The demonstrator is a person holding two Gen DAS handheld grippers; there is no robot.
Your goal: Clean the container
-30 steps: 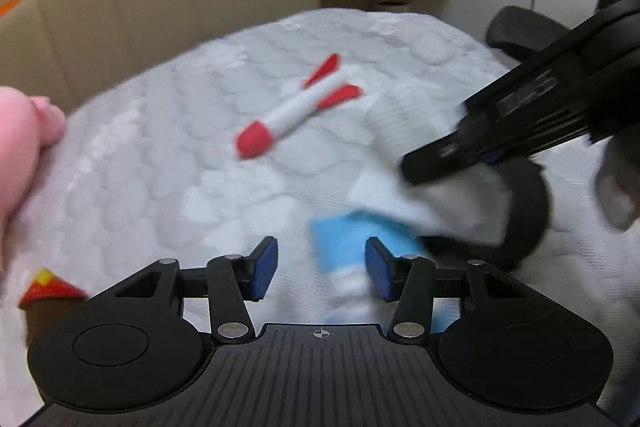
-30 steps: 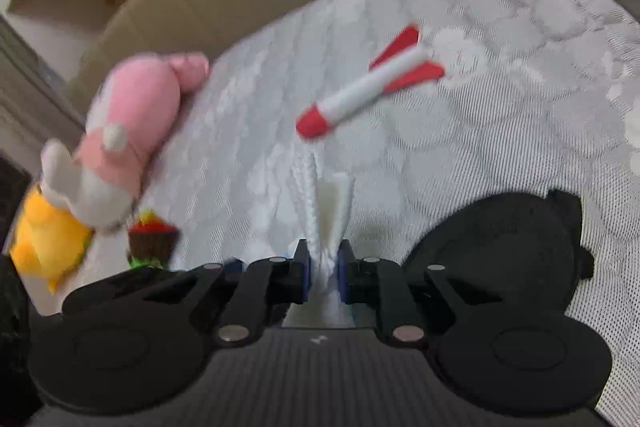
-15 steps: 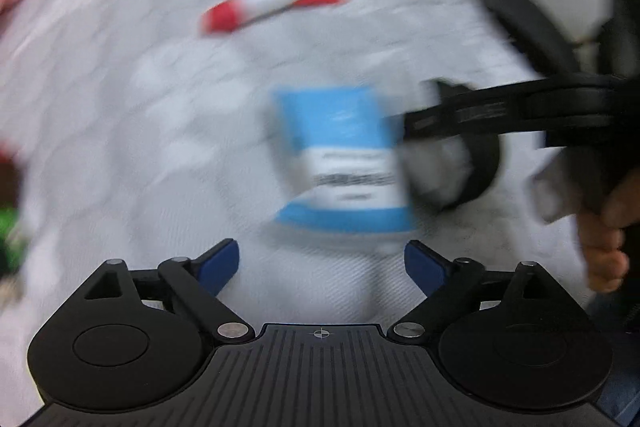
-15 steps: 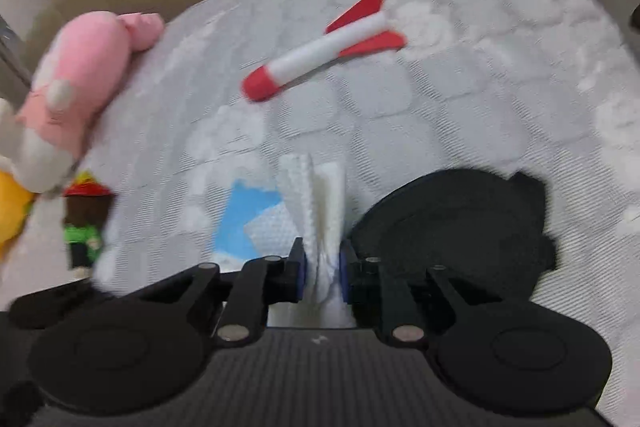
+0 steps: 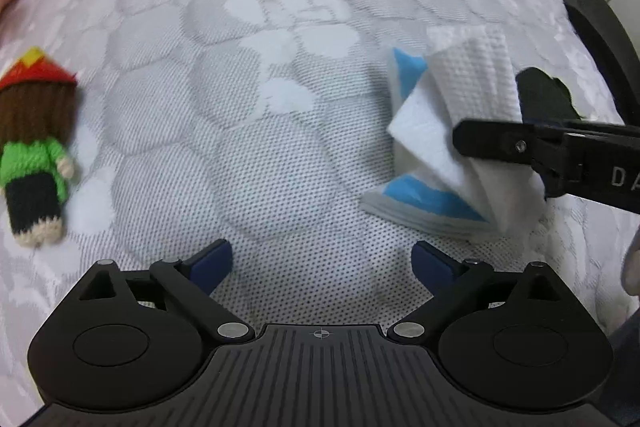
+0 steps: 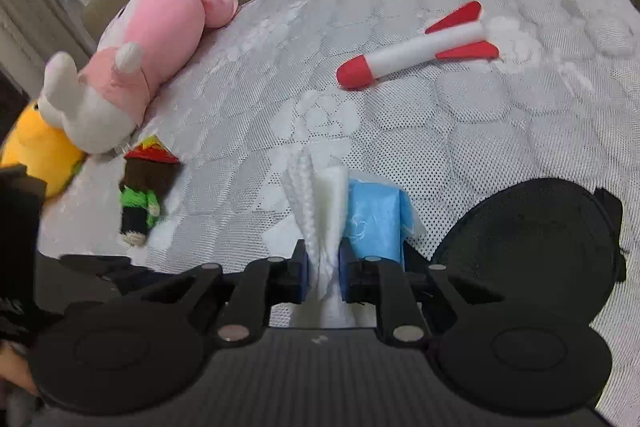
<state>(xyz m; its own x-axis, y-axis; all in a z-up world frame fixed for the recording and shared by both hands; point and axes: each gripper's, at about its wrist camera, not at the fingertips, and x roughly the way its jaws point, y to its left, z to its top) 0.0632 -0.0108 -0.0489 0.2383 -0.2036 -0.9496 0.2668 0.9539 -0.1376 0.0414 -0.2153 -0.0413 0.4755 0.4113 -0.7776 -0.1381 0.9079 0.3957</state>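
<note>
Partly, white tissue (image 6: pixel 320 211) (right gripper (image 6: pixel 323 273) pinching it) hides blue packet (image 6: pixel 374 223).

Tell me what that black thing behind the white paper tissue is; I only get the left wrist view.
Observer: A round black container, lying on the grey quilted mattress right of the blue tissue packet.
Operator: Is the right claw gripping the white paper tissue?
Observer: Yes, shut on it, pinched between both blue pads.
Operator: Anything beside the pink plush toy?
Observer: A yellow plush toy, at the mattress edge.
</note>
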